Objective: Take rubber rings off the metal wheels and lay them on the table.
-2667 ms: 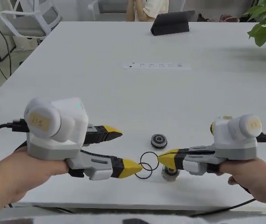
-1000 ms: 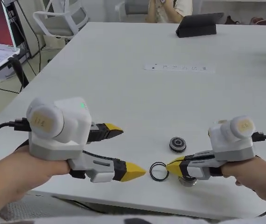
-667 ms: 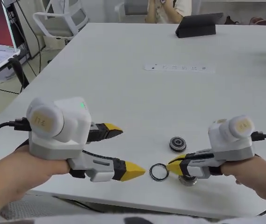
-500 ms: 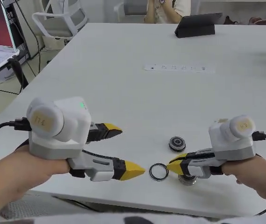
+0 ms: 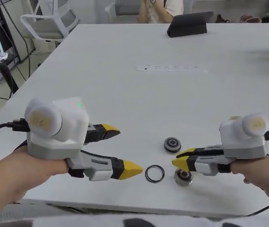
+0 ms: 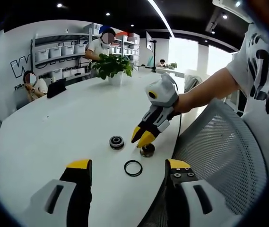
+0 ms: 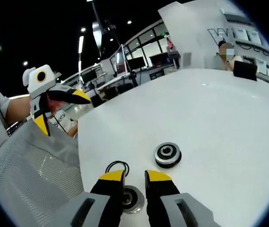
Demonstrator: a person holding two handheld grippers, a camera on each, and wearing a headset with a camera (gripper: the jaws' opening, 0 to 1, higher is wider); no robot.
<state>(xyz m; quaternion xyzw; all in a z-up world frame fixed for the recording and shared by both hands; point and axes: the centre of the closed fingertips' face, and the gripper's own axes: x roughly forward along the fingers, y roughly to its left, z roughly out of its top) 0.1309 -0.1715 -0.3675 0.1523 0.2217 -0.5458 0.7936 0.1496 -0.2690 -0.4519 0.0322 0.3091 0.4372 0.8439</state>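
Between your grippers, the thin black rubber ring [image 5: 154,173] lies flat on the white table [image 5: 172,99], just beside the silver metal wheel [image 5: 183,177]. Your left gripper [image 5: 129,150] gapes wide and empty. Your right gripper [image 5: 181,157] hovers over that wheel, jaws narrowly parted, grasping nothing. A white office chair [image 5: 49,21] stands beyond.

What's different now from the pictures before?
The right gripper let go of the rubber ring it had lifted and drew back a little; the ring now lies flat on the table. The left gripper stayed open; the near wheel and far wheel stayed put.
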